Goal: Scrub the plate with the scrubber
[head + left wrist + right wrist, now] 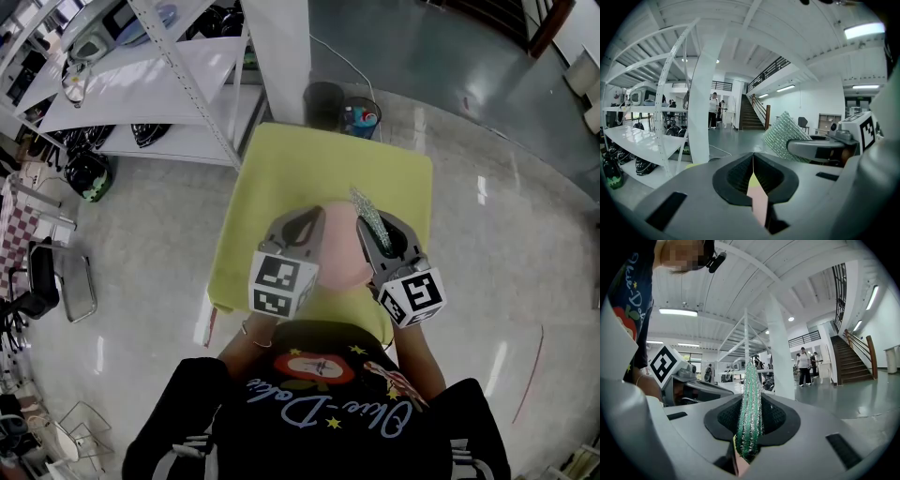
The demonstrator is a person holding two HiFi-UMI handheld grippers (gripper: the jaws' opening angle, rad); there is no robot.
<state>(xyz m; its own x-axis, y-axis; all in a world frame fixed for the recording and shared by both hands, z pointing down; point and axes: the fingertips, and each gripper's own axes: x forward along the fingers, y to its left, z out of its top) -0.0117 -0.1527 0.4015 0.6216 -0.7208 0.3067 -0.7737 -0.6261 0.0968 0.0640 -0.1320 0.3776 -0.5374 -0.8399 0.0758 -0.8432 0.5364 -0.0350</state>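
Note:
A pink plate (337, 255) lies on the yellow table (309, 159), right in front of the person and between both grippers. My left gripper (311, 225) hovers over the plate's left edge with its jaws shut together; through the slit beneath them (753, 157) a strip of pink plate (759, 206) shows. My right gripper (377, 239) is at the plate's right edge, shut on a green glittery scrubber (750, 404) that stands upright past its tips. The scrubber (368, 216) pokes out toward the table's far side.
A black bin (323, 101) and a blue bucket (362, 117) stand beyond the table's far edge. White shelving (141, 84) and a white pillar (281, 47) are to the far left. A chair (56, 281) stands on the floor at the left.

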